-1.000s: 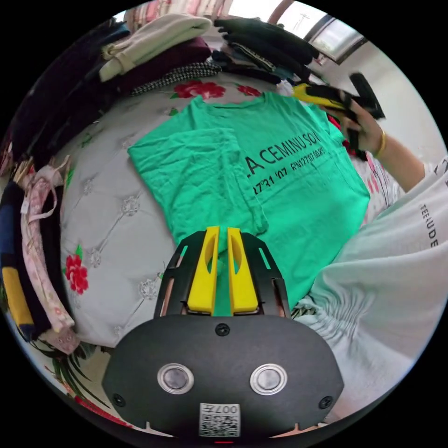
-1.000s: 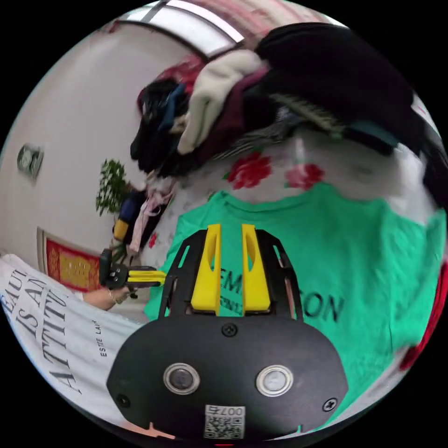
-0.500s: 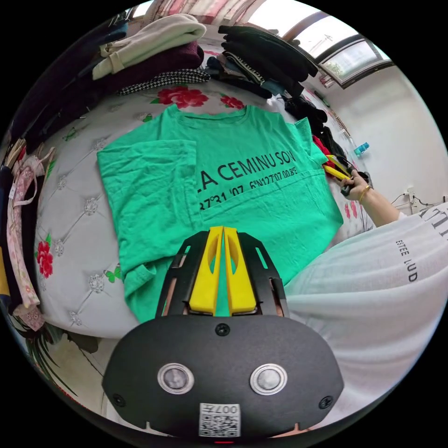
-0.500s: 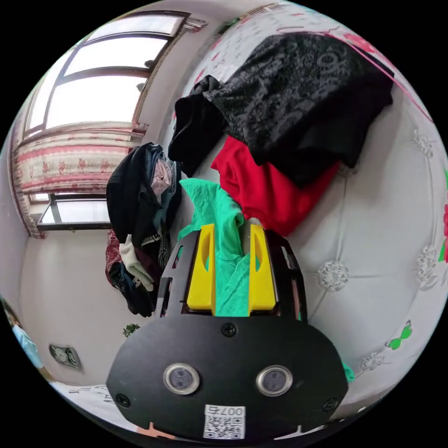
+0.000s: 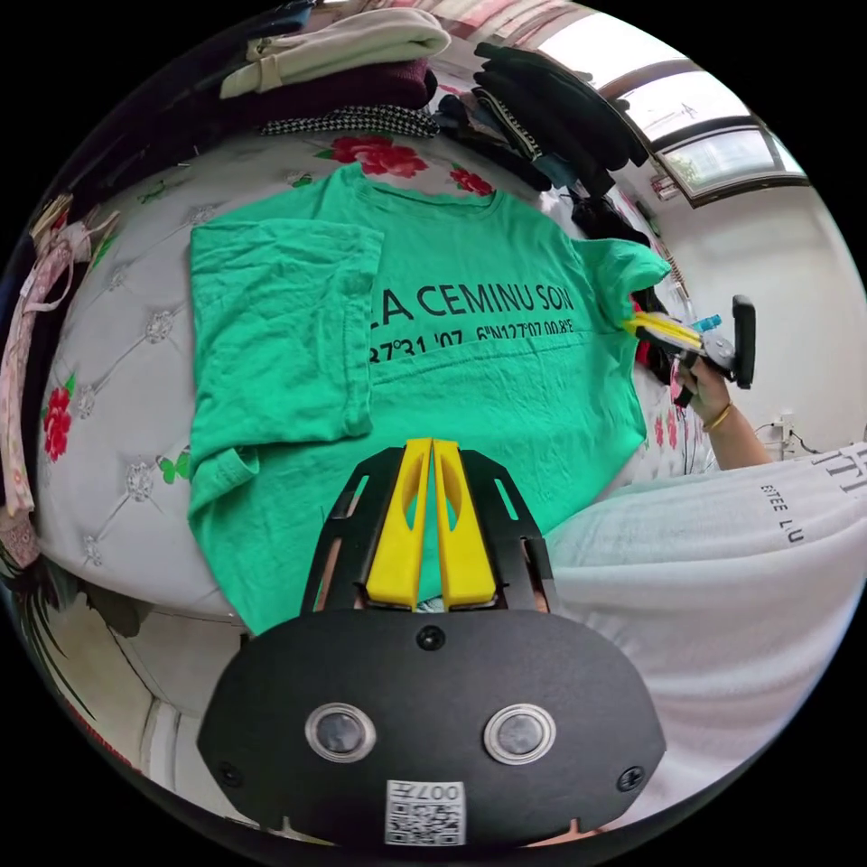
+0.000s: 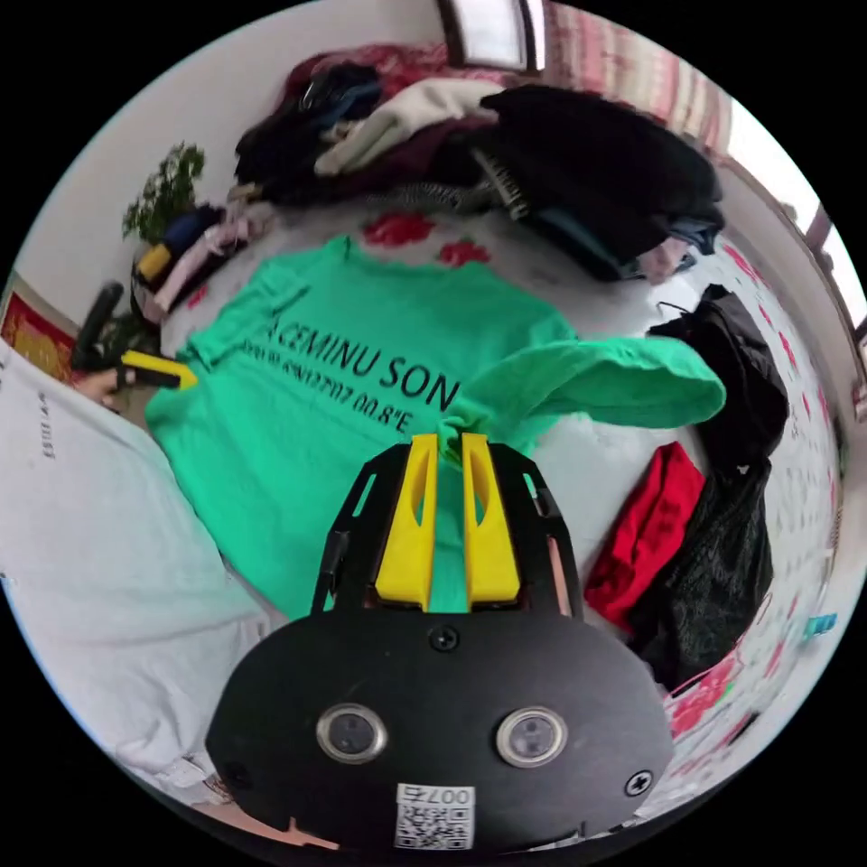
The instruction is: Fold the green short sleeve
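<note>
Your green shirt [image 5: 470, 379] lies flat on the floral bed [image 5: 117, 361], collar toward the clothes pile [image 5: 379, 63], hem toward you. Your right gripper [image 6: 449, 444] pinches its lifted sleeve [image 6: 596, 379]. Your left gripper [image 5: 431, 452] looks nearly closed above the hem, apparently holding nothing.

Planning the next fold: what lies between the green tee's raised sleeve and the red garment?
In the right gripper view, bare white quilted bedding separates the green short-sleeve T-shirt's lifted sleeve from the red garment; nothing else lies there.
</note>
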The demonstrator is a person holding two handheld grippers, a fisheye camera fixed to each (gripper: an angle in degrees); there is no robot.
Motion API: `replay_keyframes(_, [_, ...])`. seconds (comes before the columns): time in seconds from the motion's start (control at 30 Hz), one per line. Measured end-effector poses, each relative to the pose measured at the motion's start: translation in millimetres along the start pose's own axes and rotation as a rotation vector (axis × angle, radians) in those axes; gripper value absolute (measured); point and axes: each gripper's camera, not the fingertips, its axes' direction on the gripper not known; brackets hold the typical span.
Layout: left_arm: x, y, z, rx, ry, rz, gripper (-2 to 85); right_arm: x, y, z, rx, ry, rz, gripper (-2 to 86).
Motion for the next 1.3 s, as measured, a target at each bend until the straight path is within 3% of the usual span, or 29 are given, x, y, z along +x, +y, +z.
replay_keyframes(0.07, [2, -5, 0, 0.003, 0.007, 0.01, -1.0, 0, 5, 5, -0.008, 0.015, 0.066, 4.1])
replay_keyframes(0.23, [6, -11, -1, -0.004, -0.002, 0.054, -1.0, 44, 38, -12, 0.234, -0.281, 0.435, 6.5])
replay_keyframes(0.3, [2, -11, -1, -0.009, 0.004, 0.044, -1.0, 48, 44, -15, 0.274, -0.288, 0.466, 6.7])
replay_keyframes(0.67, [-13, -15, 3, -0.037, 0.008, 0.03, -1.0, 34, 11, 22, 0.122, -0.241, 0.405, 2.1])
replay_keyframes(0.8, [-20, -10, 0, -0.028, 0.003, 0.016, -1.0, -2, 1, -9, 0.19, -0.281, 0.091, 0.8])
replay_keyframes(0.93, [-29, -8, 5, -0.042, 0.021, -0.003, -1.0, -40, 1, 5, 0.009, -0.401, -0.146, 1.3])
replay_keyframes(1.07, [-26, -17, 11, -0.053, 0.033, 0.036, -1.0, -49, 8, 24, -0.078, -0.348, -0.117, 2.2])
replay_keyframes(1.3, [4, -71, 19, -0.04, 0.05, 0.239, -1.0, -2, 42, 1, 0.115, -0.295, 0.203, 2.3])
